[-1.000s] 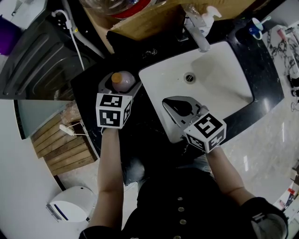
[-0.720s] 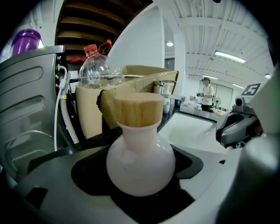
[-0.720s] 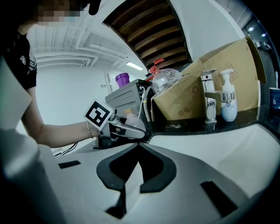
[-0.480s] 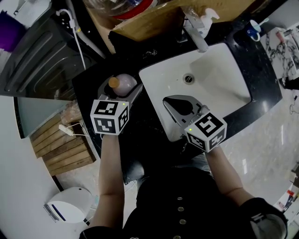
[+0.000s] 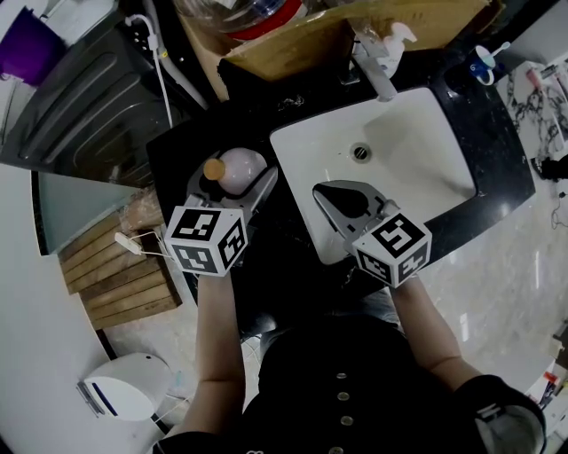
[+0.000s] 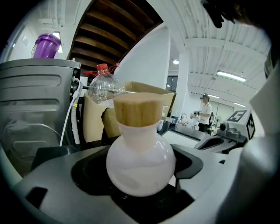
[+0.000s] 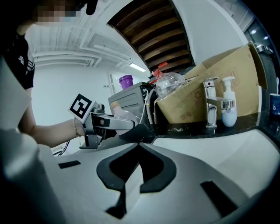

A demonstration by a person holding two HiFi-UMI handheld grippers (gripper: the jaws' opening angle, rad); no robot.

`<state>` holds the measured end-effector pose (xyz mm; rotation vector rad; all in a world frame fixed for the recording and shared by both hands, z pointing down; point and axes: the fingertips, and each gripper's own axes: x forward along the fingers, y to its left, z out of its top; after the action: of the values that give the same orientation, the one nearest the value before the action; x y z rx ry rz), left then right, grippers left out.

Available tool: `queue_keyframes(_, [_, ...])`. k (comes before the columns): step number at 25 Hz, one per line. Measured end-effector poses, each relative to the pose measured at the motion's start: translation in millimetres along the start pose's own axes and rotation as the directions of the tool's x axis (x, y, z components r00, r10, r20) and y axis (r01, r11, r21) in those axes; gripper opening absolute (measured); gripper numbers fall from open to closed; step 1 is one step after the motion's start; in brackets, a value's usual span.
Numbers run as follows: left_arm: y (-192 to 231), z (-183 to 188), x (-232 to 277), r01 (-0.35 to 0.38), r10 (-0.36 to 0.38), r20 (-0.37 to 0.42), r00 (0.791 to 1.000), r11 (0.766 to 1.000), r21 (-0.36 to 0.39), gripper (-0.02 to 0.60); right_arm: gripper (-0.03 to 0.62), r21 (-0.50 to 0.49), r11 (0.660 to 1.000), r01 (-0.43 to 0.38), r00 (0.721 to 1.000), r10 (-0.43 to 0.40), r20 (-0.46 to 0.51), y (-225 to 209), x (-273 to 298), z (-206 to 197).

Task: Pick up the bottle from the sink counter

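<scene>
A round white bottle (image 5: 240, 167) with a wooden stopper sits between the jaws of my left gripper (image 5: 232, 182), which is shut on its belly above the black sink counter (image 5: 177, 146). In the left gripper view the bottle (image 6: 140, 164) fills the middle, upright, with both jaws pressed against it. My right gripper (image 5: 342, 199) hangs over the front rim of the white sink (image 5: 417, 151), shut with nothing in it. In the right gripper view its jaws (image 7: 135, 168) meet, and the left gripper (image 7: 109, 124) with the bottle (image 7: 120, 114) shows at the left.
A chrome faucet (image 5: 377, 71) and a soap dispenser (image 5: 397, 37) stand behind the sink. A cardboard box (image 5: 293, 40) with a clear plastic bottle (image 5: 257, 13) is at the back. A grey appliance (image 5: 89, 97) and a white cable (image 5: 164, 71) are to the left.
My left gripper has drawn back toward the person with the bottle in it. The right gripper has stayed in place.
</scene>
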<state>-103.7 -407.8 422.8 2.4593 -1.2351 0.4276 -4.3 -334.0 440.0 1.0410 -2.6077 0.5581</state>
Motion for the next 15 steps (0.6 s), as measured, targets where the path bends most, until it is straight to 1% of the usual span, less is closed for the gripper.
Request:
queue_keyframes(2, [-4, 6, -8, 0.01, -0.009, 0.032, 0.999, 0.999, -0.031, 0.394, 0.003, -0.007, 1.0, 0.0, 1.0, 0.0, 0.007, 1, -1, 3])
queue_keyframes(4, [-9, 13, -17, 0.02, -0.018, 0.064, 0.998, 0.999, -0.045, 0.394, 0.003, -0.015, 1.0, 0.0, 1.0, 0.0, 0.012, 2, -2, 5])
queue_keyframes(9, [-21, 33, -41, 0.025, -0.021, 0.137, 0.99, 0.999, -0.027, 0.395, 0.003, -0.027, 1.0, 0.007, 0.999, -0.006, 0.051, 5, -7, 19])
queue_keyframes(15, [-33, 55, -66, 0.024, -0.024, 0.204, 0.979, 1.0, 0.0, 0.394, 0.003, -0.071, 0.997, -0.005, 0.995, 0.012, 0.095, 14, -13, 43])
